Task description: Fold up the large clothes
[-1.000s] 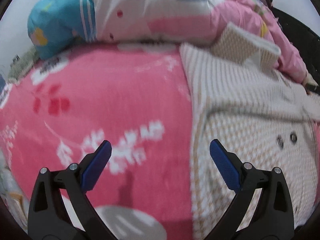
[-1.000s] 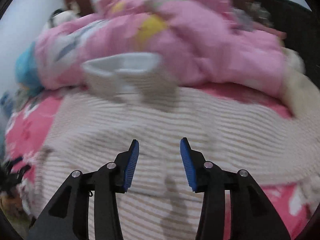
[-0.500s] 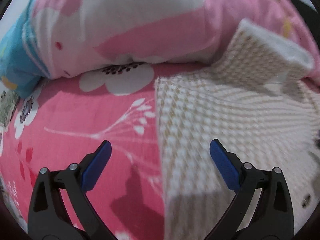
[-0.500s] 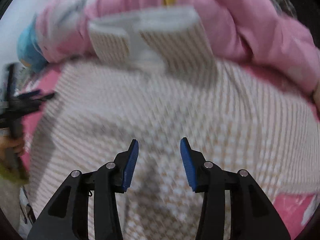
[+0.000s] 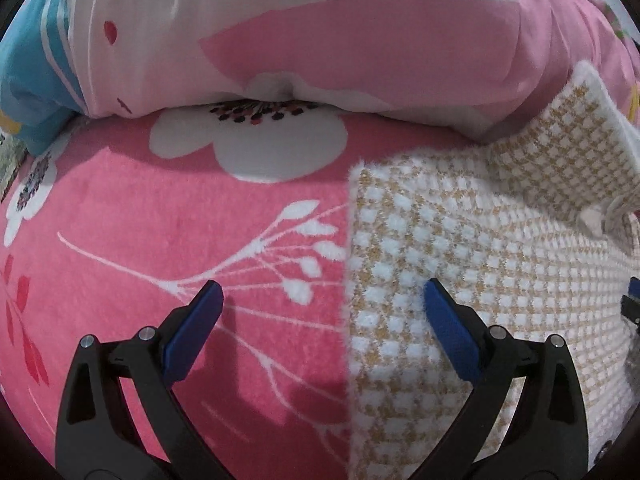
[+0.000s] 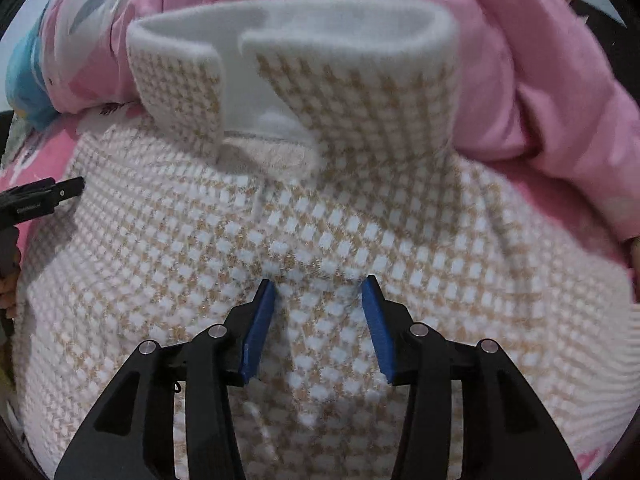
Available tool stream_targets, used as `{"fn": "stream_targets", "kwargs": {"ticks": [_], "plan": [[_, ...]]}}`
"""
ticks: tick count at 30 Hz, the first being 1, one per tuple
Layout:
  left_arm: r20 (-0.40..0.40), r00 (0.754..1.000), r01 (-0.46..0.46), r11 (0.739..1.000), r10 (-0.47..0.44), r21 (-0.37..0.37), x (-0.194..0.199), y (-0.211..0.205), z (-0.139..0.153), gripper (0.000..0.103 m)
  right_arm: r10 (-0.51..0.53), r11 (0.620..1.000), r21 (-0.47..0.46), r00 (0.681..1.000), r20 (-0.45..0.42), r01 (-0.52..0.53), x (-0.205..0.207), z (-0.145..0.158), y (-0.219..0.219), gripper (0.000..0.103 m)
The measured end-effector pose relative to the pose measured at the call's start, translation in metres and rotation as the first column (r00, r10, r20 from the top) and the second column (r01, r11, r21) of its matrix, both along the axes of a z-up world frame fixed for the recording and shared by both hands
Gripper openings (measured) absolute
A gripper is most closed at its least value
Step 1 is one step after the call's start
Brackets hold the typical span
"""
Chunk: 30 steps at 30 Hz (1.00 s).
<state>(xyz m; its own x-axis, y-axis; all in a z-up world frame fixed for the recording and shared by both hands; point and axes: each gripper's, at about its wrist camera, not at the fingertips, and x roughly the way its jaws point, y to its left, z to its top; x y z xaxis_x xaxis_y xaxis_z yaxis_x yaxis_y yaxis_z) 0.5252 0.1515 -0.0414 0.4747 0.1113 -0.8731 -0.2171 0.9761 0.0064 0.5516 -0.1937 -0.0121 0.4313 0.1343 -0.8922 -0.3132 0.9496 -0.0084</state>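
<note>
Clearly the checked fleece coat point(image 6: 320, 220), spread on a pink floral blanket point(image 5: 160, 240) by a heaped quilt point(image 5: 320, 40), is soft and bulky; its left edge suits a grip. The left gripper point(image 5: 318, 320) gapes wide astride that edge, the right gripper point(image 6: 318, 320) half-open, both holding nothing.

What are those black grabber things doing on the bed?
A person holds two grabbers over a checked sweater lying flat on a pink flowered blanket. The right gripper hangs open over the sweater below its collar. The left gripper is wide open across the sweater's side edge. Nothing is grabbed yet.
</note>
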Motion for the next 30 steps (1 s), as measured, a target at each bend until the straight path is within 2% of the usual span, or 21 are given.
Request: {"fn": "stream_targets", "kwargs": {"ticks": [2, 4, 6, 7, 8, 11, 14, 15, 17, 19, 22, 25, 26, 27, 28, 29, 30], "plan": [[0.007, 1.000, 0.005, 1.000, -0.005, 0.003, -0.001, 0.002, 0.000, 0.096, 0.027, 0.998, 0.061, 0.999, 0.036, -0.030, -0.013, 0.022, 0.009, 0.044], [0.011, 1.000, 0.007, 1.000, -0.007, 0.011, 0.000, 0.001, 0.000, 0.096, 0.041, 0.993, 0.113, 0.998, 0.046, -0.046, -0.016, 0.029, 0.017, 0.044], [0.011, 1.000, -0.007, 1.000, 0.007, 0.005, -0.001, 0.001, 0.000, 0.096, 0.041, 0.991, 0.130, 0.999, -0.002, -0.040, -0.006, 0.015, 0.026, 0.044], [0.010, 1.000, -0.014, 1.000, 0.014, 0.005, -0.002, 0.001, 0.001, 0.096, 0.035, 0.993, 0.112, 0.998, -0.044, -0.029, 0.004, -0.003, 0.033, 0.047], [0.013, 1.000, -0.027, 1.000, 0.027, 0.006, -0.004, 0.002, 0.004, 0.096, 0.034, 0.995, 0.096, 0.998, -0.044, -0.030, 0.011, -0.016, 0.038, 0.049], [0.025, 0.999, -0.040, 0.999, 0.040, 0.016, -0.019, 0.005, 0.020, 0.096, -0.005, 0.989, 0.150, 0.998, -0.070, 0.016, 0.021, -0.003, 0.031, 0.049], [0.051, 0.998, -0.026, 1.000, 0.025, 0.010, -0.042, 0.013, 0.038, 0.096, -0.081, 0.981, 0.176, 0.997, -0.021, 0.083, 0.017, 0.037, -0.005, 0.052], [0.065, 0.998, -0.015, 1.000, 0.014, 0.003, -0.053, 0.014, 0.046, 0.096, -0.110, 0.972, 0.210, 0.994, -0.004, 0.108, 0.008, 0.055, -0.030, 0.053], [0.075, 0.997, 0.007, 1.000, -0.007, 0.004, -0.071, 0.015, 0.053, 0.096, -0.159, 0.958, 0.239, 0.987, -0.011, 0.157, -0.006, 0.072, -0.069, 0.054], [0.083, 0.996, 0.039, 0.999, -0.037, -0.018, -0.093, 0.009, 0.056, 0.096, -0.211, 0.943, 0.254, 0.976, -0.048, 0.217, -0.023, 0.073, -0.116, 0.054], [0.091, 0.993, 0.078, 0.996, -0.074, -0.040, -0.127, -0.007, 0.051, 0.096, -0.248, 0.925, 0.266, 0.961, -0.122, 0.272, -0.036, 0.049, -0.148, 0.053], [0.066, 0.993, 0.101, 0.995, -0.101, 0.013, -0.152, -0.030, 0.037, 0.096, -0.251, 0.914, 0.287, 0.955, -0.161, 0.288, -0.034, 0.033, -0.152, 0.043], [0.054, 0.993, 0.105, 0.994, -0.106, 0.035, -0.157, -0.035, 0.030, 0.096, -0.246, 0.916, 0.282, 0.955, -0.163, 0.284, -0.035, 0.023, -0.152, 0.037], [0.045, 0.993, 0.104, 0.993, -0.106, 0.048, -0.161, -0.038, 0.023, 0.096, -0.231, 0.925, 0.268, 0.958, -0.167, 0.270, -0.034, 0.017, -0.148, 0.032], [0.037, 0.994, 0.101, 0.993, -0.103, 0.058, -0.163, -0.039, 0.018, 0.096, -0.222, 0.937, 0.238, 0.961, -0.164, 0.257, -0.033, 0.014, -0.142, 0.020], [0.033, 0.995, 0.094, 0.993, -0.096, 0.066, -0.166, -0.039, 0.015, 0.096, -0.222, 0.937, 0.238, 0.961, -0.164, 0.257, -0.033, 0.014, -0.142, 0.014], [0.029, 0.996, 0.083, 0.994, -0.085, 0.073, -0.167, -0.038, 0.011, 0.096, -0.208, 0.959, 0.170, 0.971, -0.120, 0.226, -0.037, 0.016, -0.135, 0.010]]}}
